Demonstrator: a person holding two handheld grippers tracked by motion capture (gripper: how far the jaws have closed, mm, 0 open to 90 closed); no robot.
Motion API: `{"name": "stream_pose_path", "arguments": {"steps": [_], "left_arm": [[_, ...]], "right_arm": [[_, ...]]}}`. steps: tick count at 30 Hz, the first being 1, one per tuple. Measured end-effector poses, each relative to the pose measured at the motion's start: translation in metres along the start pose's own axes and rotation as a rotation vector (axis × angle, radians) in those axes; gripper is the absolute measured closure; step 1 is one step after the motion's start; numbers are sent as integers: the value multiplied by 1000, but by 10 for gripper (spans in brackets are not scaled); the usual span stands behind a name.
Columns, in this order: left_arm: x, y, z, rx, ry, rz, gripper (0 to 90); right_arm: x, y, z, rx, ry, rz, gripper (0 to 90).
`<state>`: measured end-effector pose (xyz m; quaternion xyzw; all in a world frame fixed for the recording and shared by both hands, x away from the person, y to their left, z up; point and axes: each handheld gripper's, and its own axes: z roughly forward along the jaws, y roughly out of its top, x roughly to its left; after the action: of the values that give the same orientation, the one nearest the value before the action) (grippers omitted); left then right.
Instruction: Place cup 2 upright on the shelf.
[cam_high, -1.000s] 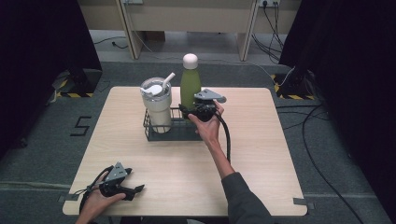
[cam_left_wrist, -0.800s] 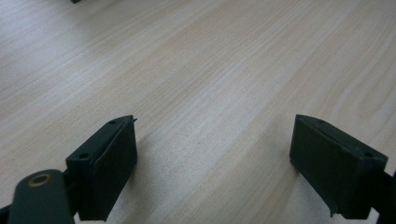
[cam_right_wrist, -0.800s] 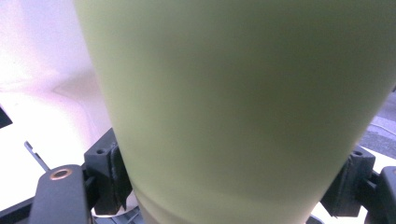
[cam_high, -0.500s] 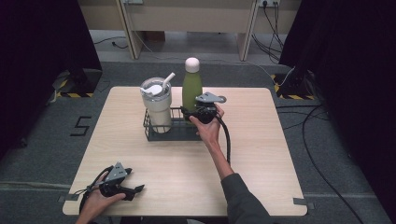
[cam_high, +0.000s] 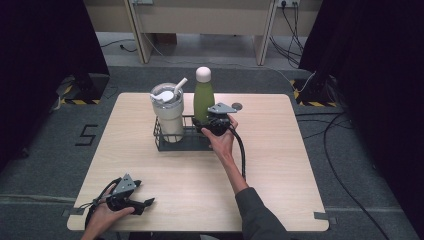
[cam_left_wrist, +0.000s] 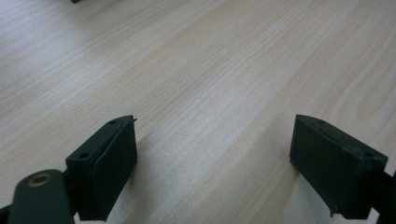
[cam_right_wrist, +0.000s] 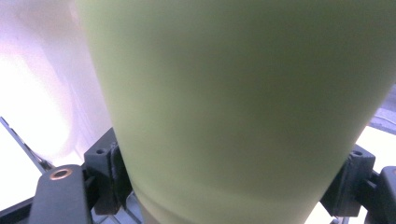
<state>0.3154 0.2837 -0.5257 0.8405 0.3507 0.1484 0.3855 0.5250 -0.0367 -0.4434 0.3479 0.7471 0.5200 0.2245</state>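
Observation:
A green bottle with a pale cap stands upright in the right end of a black wire basket at the table's middle back. My right gripper is shut on the green bottle's lower body. In the right gripper view the green bottle sits between both pads. A cream tumbler with a lid and straw stands in the basket's left end. My left gripper rests open on the table near the front left corner. In the left gripper view its fingers stand wide over bare wood.
The light wood table has free room at the front and on the right side. A small dark round mark lies behind the basket. Cables run over the grey floor to the right. A taped 5 marks the floor at left.
The green bottle and my right gripper have sunk a little, down into the basket. The left gripper has stayed where it was.

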Motion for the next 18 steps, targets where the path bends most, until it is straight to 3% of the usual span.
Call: {"name": "stream_pose_path", "arguments": {"steps": [18], "left_arm": [[0,0,0,0,0,1,143]], "right_arm": [[3,-10,2,10,-4,-1,208]]}}
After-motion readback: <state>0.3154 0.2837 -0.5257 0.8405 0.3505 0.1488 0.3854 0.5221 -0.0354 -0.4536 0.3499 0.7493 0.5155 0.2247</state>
